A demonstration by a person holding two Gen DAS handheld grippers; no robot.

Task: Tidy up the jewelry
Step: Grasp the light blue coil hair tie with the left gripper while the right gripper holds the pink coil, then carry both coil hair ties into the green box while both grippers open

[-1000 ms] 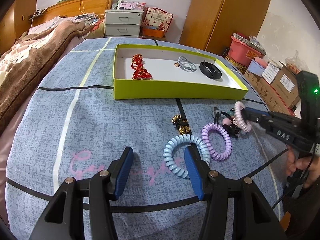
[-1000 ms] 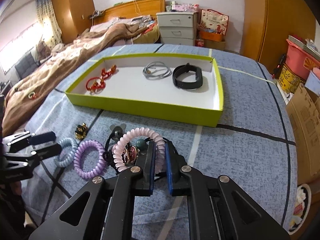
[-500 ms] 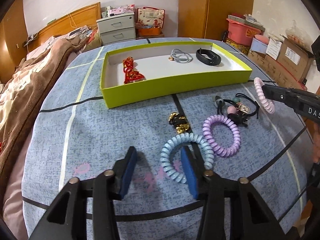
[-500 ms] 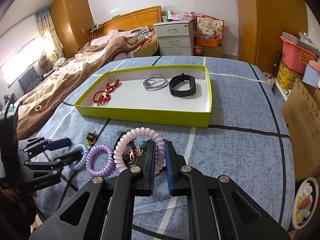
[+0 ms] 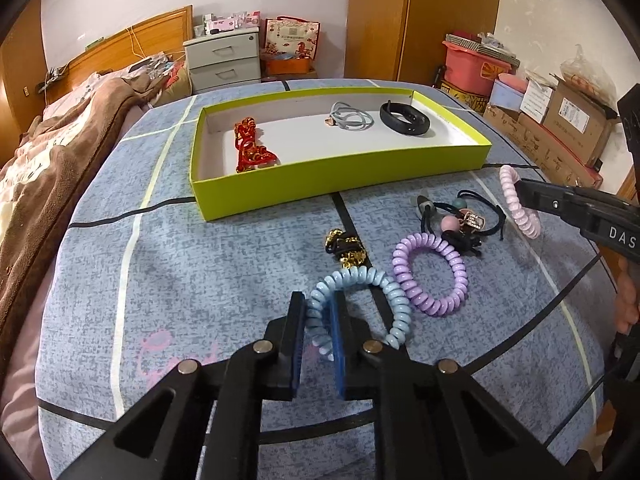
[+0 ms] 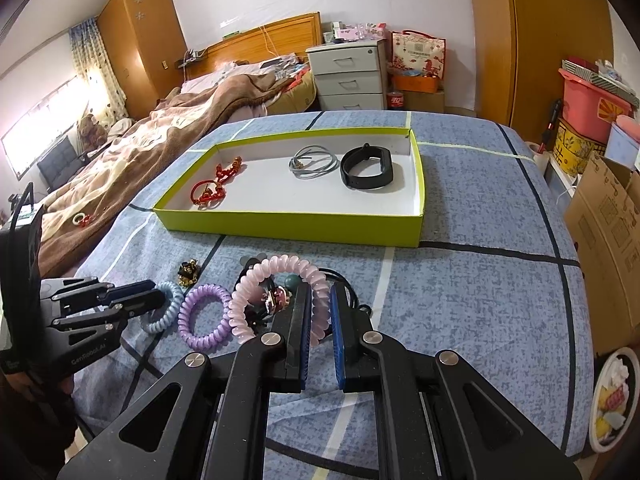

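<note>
Left gripper [image 5: 318, 322]: jaws pinching the near-left arc of the blue spiral hair tie [image 5: 362, 306]; far side of the tie rests on the table [image 5: 208, 264], toward its near edge.
Right gripper [image 6: 319, 312]: jaws pinching the pink spiral hair tie [image 6: 280, 292], held up above the clutter.
Tray: green tray [image 5: 340, 184] at the far middle of the table, holding red bracelets [image 5: 250, 148], a grey cord loop [image 5: 352, 118] and a black band [image 5: 404, 118].
Left on the table: purple spiral hair tie [image 5: 430, 274] touching the blue one; gold-and-black clip [image 5: 346, 246]; tangle of black elastics with charms [image 5: 460, 220].
Risk: both ties are springy and gripped on one coil run; either could slip or stretch out on the lift. The blue tie may drag the purple one along.
Change: a second ago the left jaws stood spread around the blue tie; now closed on it. Pink tie is higher than before.
</note>
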